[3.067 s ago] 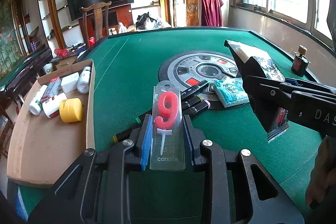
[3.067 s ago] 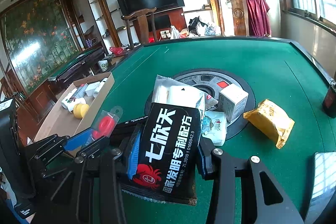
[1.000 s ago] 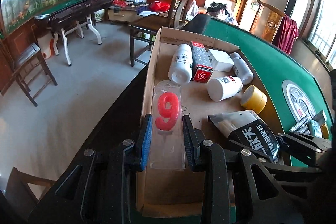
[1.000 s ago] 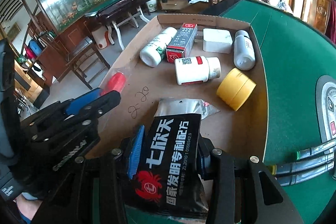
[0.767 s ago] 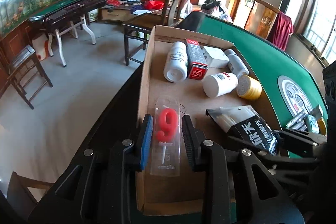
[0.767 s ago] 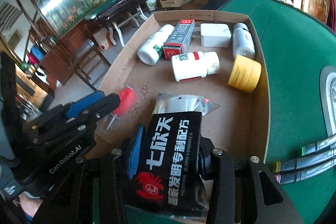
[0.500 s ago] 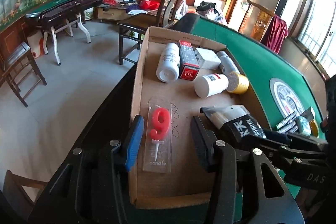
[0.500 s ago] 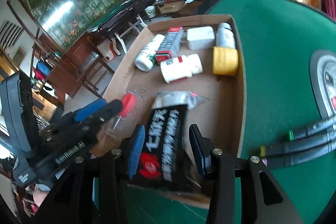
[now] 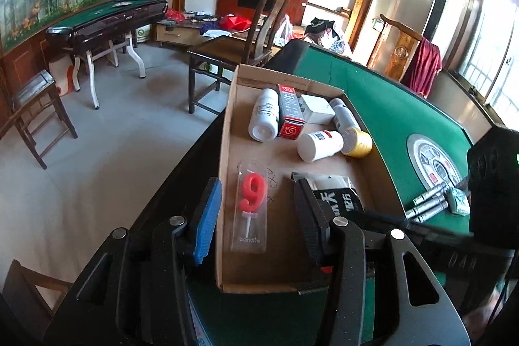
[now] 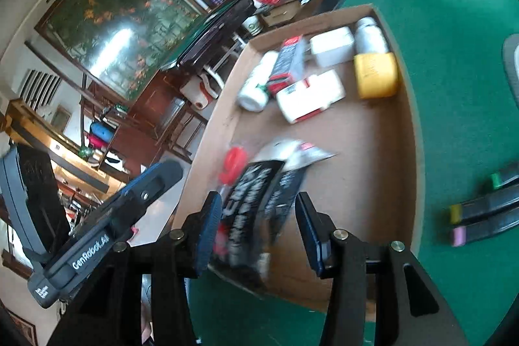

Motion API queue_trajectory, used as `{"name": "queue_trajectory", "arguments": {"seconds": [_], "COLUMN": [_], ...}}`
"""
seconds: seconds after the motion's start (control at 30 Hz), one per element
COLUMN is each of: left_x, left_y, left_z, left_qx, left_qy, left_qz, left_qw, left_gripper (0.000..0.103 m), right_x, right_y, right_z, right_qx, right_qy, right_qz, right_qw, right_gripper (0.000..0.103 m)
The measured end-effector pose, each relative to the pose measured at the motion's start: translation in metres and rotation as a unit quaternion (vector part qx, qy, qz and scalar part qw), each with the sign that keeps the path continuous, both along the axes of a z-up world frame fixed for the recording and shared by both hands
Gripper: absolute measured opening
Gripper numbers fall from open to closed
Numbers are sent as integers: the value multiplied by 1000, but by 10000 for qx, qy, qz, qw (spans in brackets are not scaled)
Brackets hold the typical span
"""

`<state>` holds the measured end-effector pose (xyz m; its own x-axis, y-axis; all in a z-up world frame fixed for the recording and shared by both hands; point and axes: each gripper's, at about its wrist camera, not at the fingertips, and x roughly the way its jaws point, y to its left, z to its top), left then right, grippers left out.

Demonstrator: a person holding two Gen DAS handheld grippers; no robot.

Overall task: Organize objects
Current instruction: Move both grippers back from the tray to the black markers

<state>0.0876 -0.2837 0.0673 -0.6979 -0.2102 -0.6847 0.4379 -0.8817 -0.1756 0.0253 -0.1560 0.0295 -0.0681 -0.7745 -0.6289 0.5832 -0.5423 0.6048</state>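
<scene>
A clear pack with a red "9" candle (image 9: 250,209) lies flat in the near end of the cardboard tray (image 9: 227,132). My left gripper (image 9: 258,222) is open above it, jaws wide apart and empty. A black foil packet with white characters (image 10: 259,209) lies in the tray beside the candle (image 10: 232,164); it also shows in the left wrist view (image 9: 337,200). My right gripper (image 10: 259,232) is open over the packet, blurred by motion, not touching it.
At the tray's far end lie white bottles (image 9: 264,119), a red and grey box (image 9: 290,115), a white box (image 9: 316,109) and a yellow tape roll (image 9: 356,143). Marker pens (image 9: 428,205) lie on the green felt table (image 9: 389,115). A wooden chair (image 9: 246,54) stands beyond the tray.
Both grippers carried their items from the table centre to the tray, then opened. The candle pack and black packet now lie released in the tray. Both grippers have pulled back slightly.
</scene>
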Motion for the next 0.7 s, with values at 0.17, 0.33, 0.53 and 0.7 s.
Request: {"name": "queue_trajectory", "arguments": {"seconds": [0.17, 0.33, 0.53, 0.7], "left_x": [-6, -18, -43, -78], "left_y": [16, 51, 107, 166], "left_z": [0, 5, 2, -16], "left_qx": [-62, -275, -511, -719], "left_qy": [-44, -76, -197, -546], "left_qz": [-200, -693, -1572, -2608], "left_qw": [9998, 9972, 9860, 9612], "left_gripper": [47, 47, 46, 46], "right_x": [-11, -15, -32, -44], "right_y": [32, 85, 170, 221], "right_z": [8, 19, 28, 21], "right_qx": [-170, -212, -171, -74], "right_qy": [-4, 279, 573, 615], "right_qz": [-271, -592, -1318, -1734], "right_qw": [9995, 9976, 9895, 9829], "right_gripper": [48, 48, 50, 50]}}
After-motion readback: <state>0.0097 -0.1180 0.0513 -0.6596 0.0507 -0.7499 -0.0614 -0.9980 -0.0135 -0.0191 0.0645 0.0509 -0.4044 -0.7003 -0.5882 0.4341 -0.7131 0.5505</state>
